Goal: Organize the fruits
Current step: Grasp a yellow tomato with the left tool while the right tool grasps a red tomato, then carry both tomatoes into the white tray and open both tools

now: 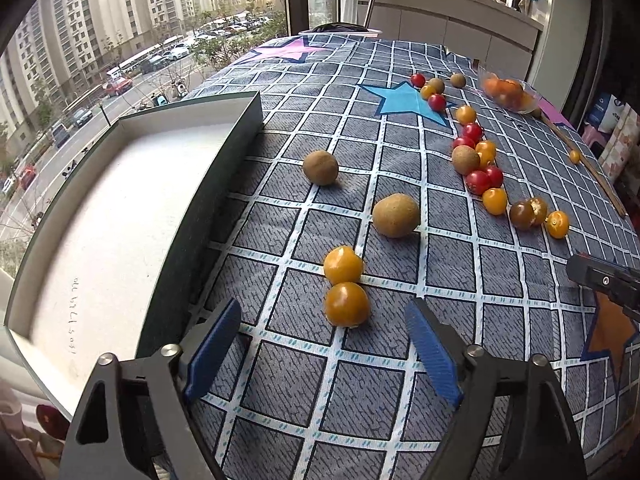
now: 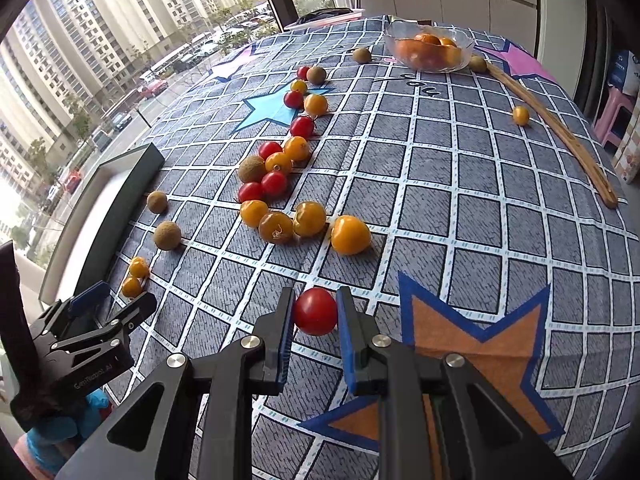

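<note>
Red and yellow cherry tomatoes and brown kiwis lie scattered on the checked tablecloth (image 2: 440, 184). My right gripper (image 2: 314, 316) is shut on a red tomato (image 2: 316, 311), held just above the cloth. My left gripper (image 1: 324, 332) is open, its jaws on either side of and just short of a yellow tomato (image 1: 346, 304); a second yellow tomato (image 1: 343, 265) touches it behind. The left gripper also shows in the right wrist view (image 2: 112, 300), beside those two tomatoes (image 2: 132, 286). Two kiwis (image 1: 396, 215) (image 1: 320, 167) lie further out.
An empty dark box with a white inside (image 1: 120, 216) sits at the left, next to the window. A glass bowl of orange fruit (image 2: 430, 49) stands at the far end. A wooden stick (image 2: 560, 132) lies along the right edge. A main fruit cluster (image 1: 480, 160) lies mid-table.
</note>
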Action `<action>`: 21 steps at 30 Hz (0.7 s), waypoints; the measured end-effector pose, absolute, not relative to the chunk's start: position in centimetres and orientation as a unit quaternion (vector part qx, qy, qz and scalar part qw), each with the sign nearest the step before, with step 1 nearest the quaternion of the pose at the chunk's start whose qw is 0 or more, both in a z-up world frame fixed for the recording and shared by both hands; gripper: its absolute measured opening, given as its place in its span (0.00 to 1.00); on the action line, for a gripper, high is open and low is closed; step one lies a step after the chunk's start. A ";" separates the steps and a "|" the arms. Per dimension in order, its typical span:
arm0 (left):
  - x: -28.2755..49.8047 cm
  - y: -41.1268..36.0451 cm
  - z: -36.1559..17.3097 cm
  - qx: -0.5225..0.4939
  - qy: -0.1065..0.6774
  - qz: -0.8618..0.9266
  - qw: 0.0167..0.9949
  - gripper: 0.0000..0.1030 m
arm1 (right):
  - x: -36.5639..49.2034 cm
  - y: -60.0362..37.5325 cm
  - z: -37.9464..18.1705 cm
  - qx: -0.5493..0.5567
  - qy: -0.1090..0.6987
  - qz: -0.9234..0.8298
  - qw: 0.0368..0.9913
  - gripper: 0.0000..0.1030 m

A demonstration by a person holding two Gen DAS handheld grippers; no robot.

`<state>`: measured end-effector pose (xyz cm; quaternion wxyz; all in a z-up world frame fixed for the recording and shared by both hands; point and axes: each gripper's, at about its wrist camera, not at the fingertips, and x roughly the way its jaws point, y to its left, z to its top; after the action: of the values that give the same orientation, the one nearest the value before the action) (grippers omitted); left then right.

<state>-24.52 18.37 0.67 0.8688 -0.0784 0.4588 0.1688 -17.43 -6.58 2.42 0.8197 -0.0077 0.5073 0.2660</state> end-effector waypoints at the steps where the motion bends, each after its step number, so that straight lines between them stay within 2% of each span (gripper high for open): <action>1: -24.5 18.3 0.7 -0.083 0.457 0.162 0.870 0.65 | -17.4 -6.5 2.4 -0.008 0.507 0.265 0.820 0.22; 3: -24.2 18.2 0.9 -0.081 0.457 0.162 0.871 0.51 | -17.4 -6.5 2.4 -0.008 0.507 0.265 0.820 0.22; 4: -24.2 18.2 1.0 -0.080 0.456 0.161 0.872 0.35 | -17.4 -6.5 2.4 -0.007 0.507 0.266 0.820 0.22; 5: -24.2 18.2 1.1 -0.079 0.457 0.161 0.871 0.25 | -17.4 -6.5 2.5 -0.006 0.508 0.267 0.819 0.22; 12: -24.6 19.1 1.6 -0.125 0.461 0.134 0.868 0.23 | -18.0 -5.4 3.6 -0.015 0.503 0.284 0.816 0.22; 21: -26.2 21.0 4.3 -0.131 0.443 0.132 0.877 0.23 | -18.6 -1.3 5.5 -0.031 0.499 0.323 0.803 0.22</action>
<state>-26.18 21.00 4.29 0.8770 -0.1314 0.4429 0.1324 -18.59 -1.28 5.47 0.8033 -0.0315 0.4992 0.3232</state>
